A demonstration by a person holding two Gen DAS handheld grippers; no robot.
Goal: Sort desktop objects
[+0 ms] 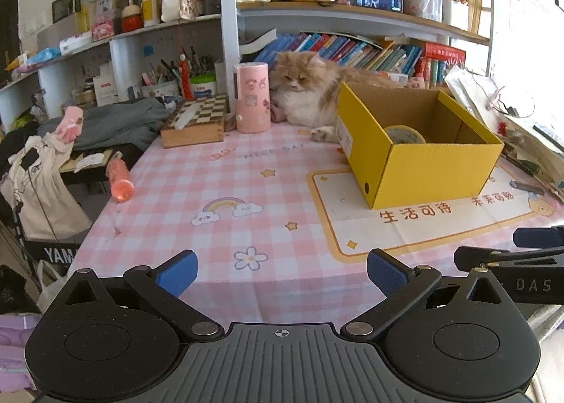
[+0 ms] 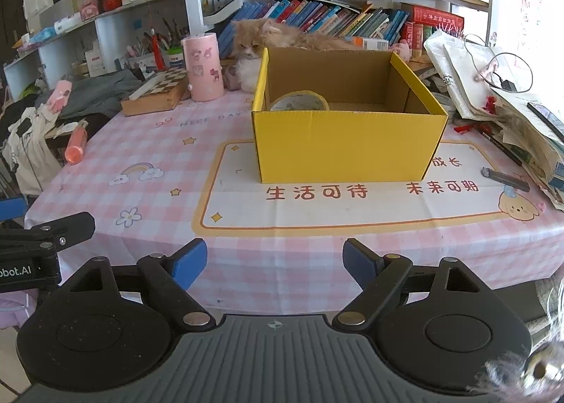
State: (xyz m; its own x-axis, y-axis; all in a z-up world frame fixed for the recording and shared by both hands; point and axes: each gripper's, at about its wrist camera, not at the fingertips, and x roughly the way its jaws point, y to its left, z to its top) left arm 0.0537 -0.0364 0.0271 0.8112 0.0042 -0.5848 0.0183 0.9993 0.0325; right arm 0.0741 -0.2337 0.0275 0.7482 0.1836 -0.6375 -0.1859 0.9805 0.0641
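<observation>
With both the left gripper [image 1: 281, 270] and right gripper [image 2: 275, 260] gaping empty over the near edge of the pink checked tablecloth [image 2: 169, 163], a tape roll [image 2: 299, 102] already lies in the yellow cardboard box [image 2: 347, 147] mid-table, so next likely comes reaching for the orange tube [image 2: 75, 145] at the left edge.

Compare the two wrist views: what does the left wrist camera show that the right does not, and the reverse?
Only the left wrist view shows the open left gripper head-on.

Only the right wrist view shows the open right gripper head-on and the whole dark pen on the tablecloth.

Both show the yellow cardboard box holding a tape roll, the pink cylinder, the orange bottle and the fluffy cat.
</observation>
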